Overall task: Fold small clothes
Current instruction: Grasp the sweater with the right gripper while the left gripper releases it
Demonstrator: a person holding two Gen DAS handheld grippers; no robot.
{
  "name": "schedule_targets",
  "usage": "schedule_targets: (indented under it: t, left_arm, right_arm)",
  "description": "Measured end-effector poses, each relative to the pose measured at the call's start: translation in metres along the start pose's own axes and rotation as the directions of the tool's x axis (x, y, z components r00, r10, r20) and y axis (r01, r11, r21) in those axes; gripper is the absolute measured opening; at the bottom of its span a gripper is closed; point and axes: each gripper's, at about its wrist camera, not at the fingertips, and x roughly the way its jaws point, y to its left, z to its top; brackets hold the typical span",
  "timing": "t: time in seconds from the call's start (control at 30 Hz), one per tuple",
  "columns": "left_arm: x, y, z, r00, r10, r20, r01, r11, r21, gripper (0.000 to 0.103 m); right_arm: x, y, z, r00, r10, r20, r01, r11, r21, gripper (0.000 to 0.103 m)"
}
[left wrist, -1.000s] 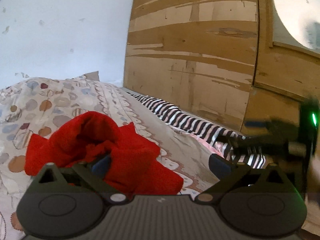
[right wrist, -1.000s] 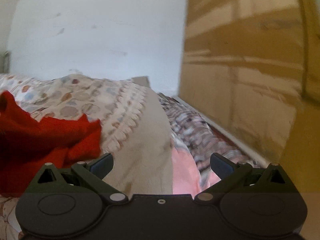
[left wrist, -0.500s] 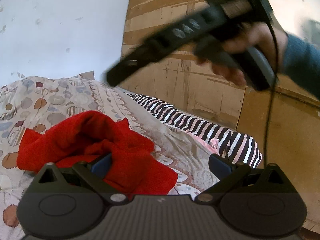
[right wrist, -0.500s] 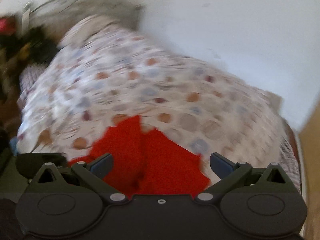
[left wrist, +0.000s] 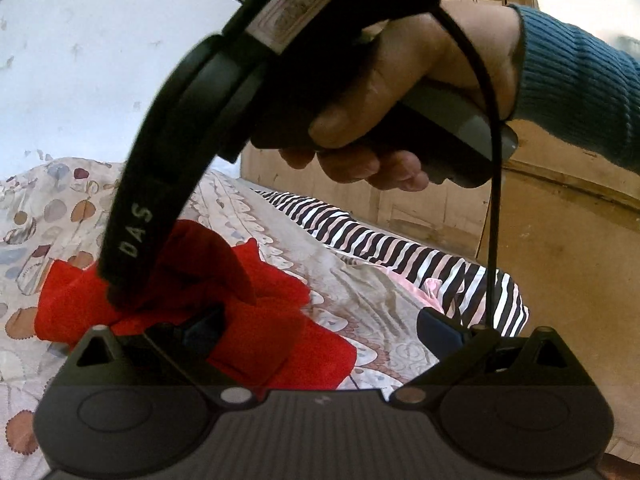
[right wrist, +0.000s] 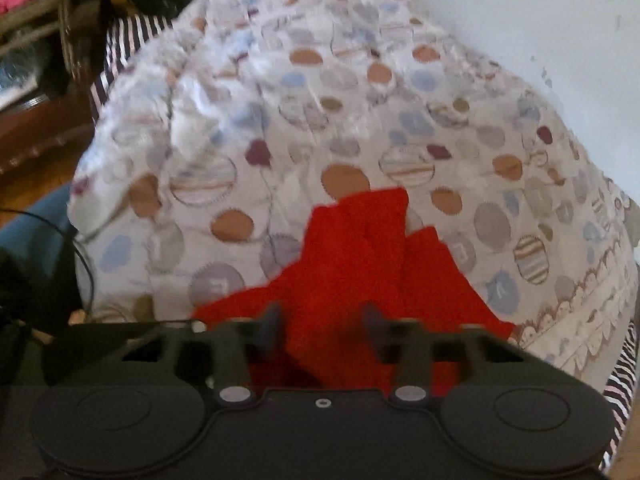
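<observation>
Red cloth (right wrist: 360,264) lies bunched on the bed (right wrist: 280,128). Right hand-held gripper (right wrist: 322,322) is closing around it. Left hand-held gripper (left wrist: 320,324) is spread wide.

The light is soft daylight, bright on the white wall (left wrist: 80,72). Nothing glares. Shadows are faint. The left wrist picture is mostly sharp, but the big black tool close up is a bit fuzzy. The right wrist picture is smeared all over. Both pictures bend at the edges, with dark corners.
</observation>
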Motion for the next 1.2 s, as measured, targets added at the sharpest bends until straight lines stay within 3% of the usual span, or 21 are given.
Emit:
schedule_targets:
  t: [0.17, 0.27, 0.37, 0.5, 0.63, 0.73, 0.97, 1.1, 1.2]
  left_arm:
    - [0.001, -0.002, -0.001, 1.000, -0.001, -0.002, 0.001, 1.000, 0.015, 0.102]
    - [0.000, -0.001, 0.001, 1.000, -0.006, -0.005, 0.006, 1.000, 0.008, 0.102]
    - [0.000, -0.001, 0.002, 1.000, -0.014, -0.008, 0.014, 1.000, 0.002, 0.102]
    - [0.002, -0.003, 0.001, 0.999, -0.045, -0.023, 0.045, 0.999, 0.008, 0.101]
    - [0.004, -0.008, -0.004, 0.998, -0.057, -0.037, 0.058, 0.997, 0.041, 0.101]
    - [0.005, -0.008, -0.005, 0.997, -0.072, -0.029, 0.073, 0.997, 0.038, 0.100]
    - [-0.023, 0.021, 0.007, 0.992, -0.118, 0.035, 0.121, 0.982, -0.144, 0.099]
    - [-0.044, 0.043, 0.015, 0.996, -0.046, 0.080, 0.064, 0.968, -0.243, 0.102]
    - [-0.055, 0.064, 0.016, 0.995, 0.047, 0.091, -0.013, 0.938, -0.348, 0.102]
  right_arm:
    - [-0.018, -0.024, -0.023, 0.995, -0.038, 0.088, 0.027, 0.992, 0.122, 0.023]
    - [-0.032, -0.048, -0.049, 0.985, -0.091, 0.148, 0.050, 0.964, 0.260, 0.020]
    - [-0.039, -0.070, -0.085, 0.971, -0.144, 0.193, 0.053, 0.909, 0.414, 0.018]
    - [-0.031, -0.085, -0.146, 0.955, -0.178, 0.239, -0.012, 0.779, 0.627, 0.017]
    - [-0.015, -0.080, -0.183, 0.947, -0.183, 0.265, -0.066, 0.696, 0.715, 0.017]
    - [-0.008, -0.076, -0.195, 0.939, -0.192, 0.286, -0.093, 0.657, 0.748, 0.017]
    - [0.000, -0.070, -0.215, 0.920, -0.220, 0.324, -0.136, 0.597, 0.790, 0.017]
    - [0.003, -0.068, -0.220, 0.915, -0.230, 0.331, -0.145, 0.577, 0.803, 0.017]
    - [0.004, -0.066, -0.221, 0.914, -0.237, 0.330, -0.142, 0.575, 0.806, 0.017]
